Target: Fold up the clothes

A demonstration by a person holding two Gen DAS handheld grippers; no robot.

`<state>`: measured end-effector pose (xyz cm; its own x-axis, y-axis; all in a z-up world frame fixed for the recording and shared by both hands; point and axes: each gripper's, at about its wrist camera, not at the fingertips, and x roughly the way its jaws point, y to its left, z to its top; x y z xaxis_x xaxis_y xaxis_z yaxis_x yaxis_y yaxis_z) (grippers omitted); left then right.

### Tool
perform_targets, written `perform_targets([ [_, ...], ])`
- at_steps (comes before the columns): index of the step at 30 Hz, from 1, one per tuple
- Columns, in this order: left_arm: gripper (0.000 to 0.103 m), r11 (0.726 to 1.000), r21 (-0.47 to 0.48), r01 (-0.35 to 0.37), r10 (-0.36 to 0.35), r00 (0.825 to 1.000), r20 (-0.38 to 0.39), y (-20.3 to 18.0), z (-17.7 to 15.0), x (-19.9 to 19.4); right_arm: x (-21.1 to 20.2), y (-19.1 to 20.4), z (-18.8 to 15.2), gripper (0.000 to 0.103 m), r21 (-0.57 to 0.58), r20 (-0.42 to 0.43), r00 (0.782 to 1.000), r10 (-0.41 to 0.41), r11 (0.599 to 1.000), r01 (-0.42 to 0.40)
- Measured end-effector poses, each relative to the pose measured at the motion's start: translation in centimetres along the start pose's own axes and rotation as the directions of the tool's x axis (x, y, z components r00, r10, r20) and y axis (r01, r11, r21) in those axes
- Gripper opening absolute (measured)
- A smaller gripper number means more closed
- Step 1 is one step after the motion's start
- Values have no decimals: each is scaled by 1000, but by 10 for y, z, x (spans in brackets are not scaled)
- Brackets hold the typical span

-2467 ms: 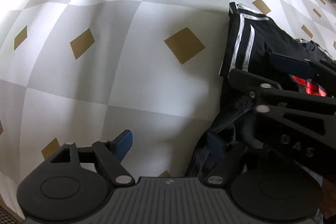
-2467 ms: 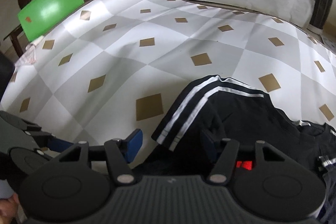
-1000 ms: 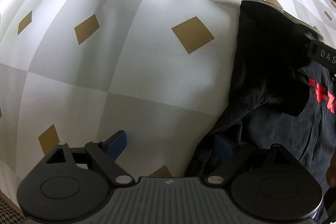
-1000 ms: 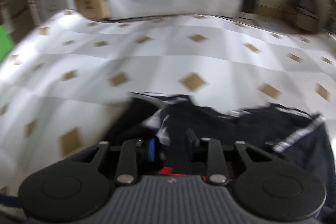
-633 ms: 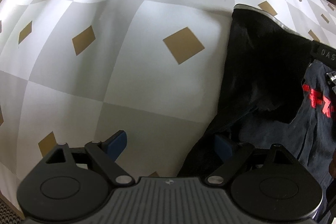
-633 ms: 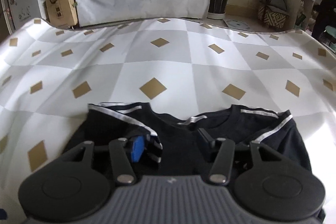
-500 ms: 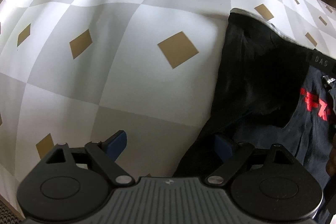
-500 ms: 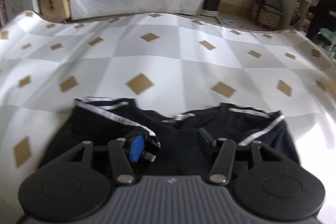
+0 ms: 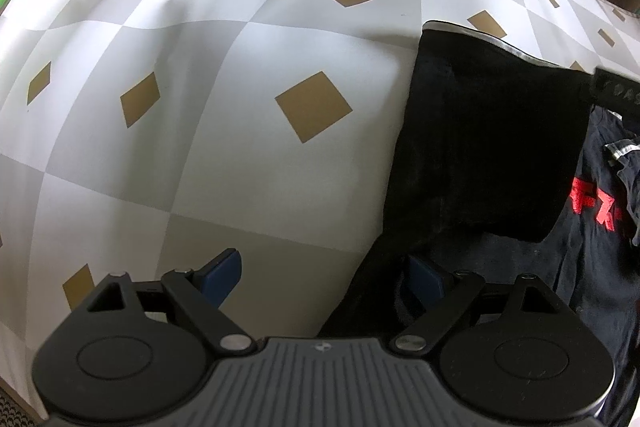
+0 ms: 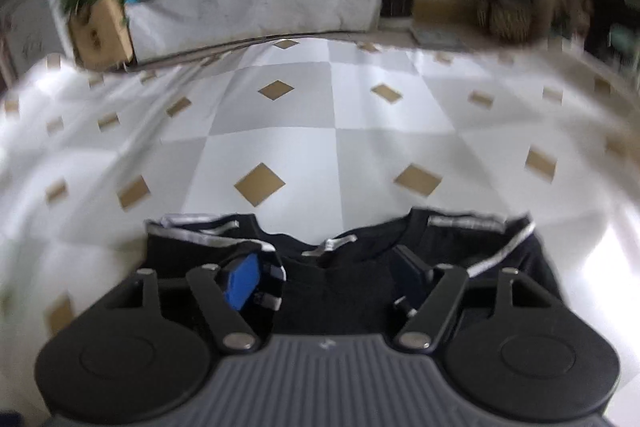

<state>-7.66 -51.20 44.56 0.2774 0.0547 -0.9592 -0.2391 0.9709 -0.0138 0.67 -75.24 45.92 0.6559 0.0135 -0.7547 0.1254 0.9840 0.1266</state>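
Right gripper [image 10: 326,275] jaws opening over black shirt [image 10: 360,279] at 6 o'clock, striped sleeve released since a second ago. Left gripper [image 9: 322,273] wide open, empty, shirt edge at 3 o'clock. Only left view shows red print [image 9: 596,207]; only right shows collar [image 10: 332,245].

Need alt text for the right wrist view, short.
A black T-shirt with white striped trim lies on a white-and-grey checked cloth, one sleeve folded in. The right gripper hovers over the collar, jaws opening with nothing pinched. Behind, blurred, are plants and a draped table.
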Motion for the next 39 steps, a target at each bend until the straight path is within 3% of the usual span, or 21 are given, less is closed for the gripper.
perform_targets([
  [2,88,1000,-1,1,-1,1000,0,-2,0,0,-3,-5,3,71,29,1,1000,25,999,-25],
  [5,88,1000,4,3,-3,1000,4,-5,0,-1,-7,1,3,72,-49,19,1000,-19,999,20],
  [8,88,1000,3,2,-2,1000,7,-7,1,-2,-10,0,2,74,-56,26,998,-58,997,59],
  [10,88,1000,-1,1,-1,1000,6,-8,1,-1,-5,-12,3,74,34,-29,996,85,996,-84],
  [12,88,1000,1,-1,1,1000,6,-9,1,-1,7,-12,2,75,42,-142,976,165,986,-161],
  [13,88,1000,2,-2,2,1000,5,-10,1,-1,12,-7,-1,75,2,-182,973,140,990,-142],
  [16,88,1000,4,-1,1,1000,3,-11,1,0,16,1,-10,75,-123,-179,984,13,992,-35],
  [19,88,1000,6,-2,2,1000,8,-10,1,0,11,-8,-7,75,-90,-166,986,2,996,-17],
  [24,88,1000,-21,3,-3,1000,21,-8,4,-1,-8,-17,1,75,-75,-41,996,-82,994,79],
  [27,88,1000,-21,-2,3,1000,22,-10,4,0,-13,-19,2,75,-36,-6,1000,-6,999,6],
  [29,88,1000,-15,-1,1,1000,21,-12,4,0,-12,-14,0,75,-28,-28,997,77,997,-78],
  [31,88,1000,-4,-3,3,1000,21,-14,3,1,-6,-6,-4,74,-47,-74,991,111,992,-114],
  [36,88,1000,8,-16,16,1000,15,-14,3,4,13,10,-18,74,-158,-154,988,13,987,-37],
  [39,88,1000,1,-20,20,1000,4,-13,3,7,17,14,-29,76,-191,-142,990,-24,982,-3],
])
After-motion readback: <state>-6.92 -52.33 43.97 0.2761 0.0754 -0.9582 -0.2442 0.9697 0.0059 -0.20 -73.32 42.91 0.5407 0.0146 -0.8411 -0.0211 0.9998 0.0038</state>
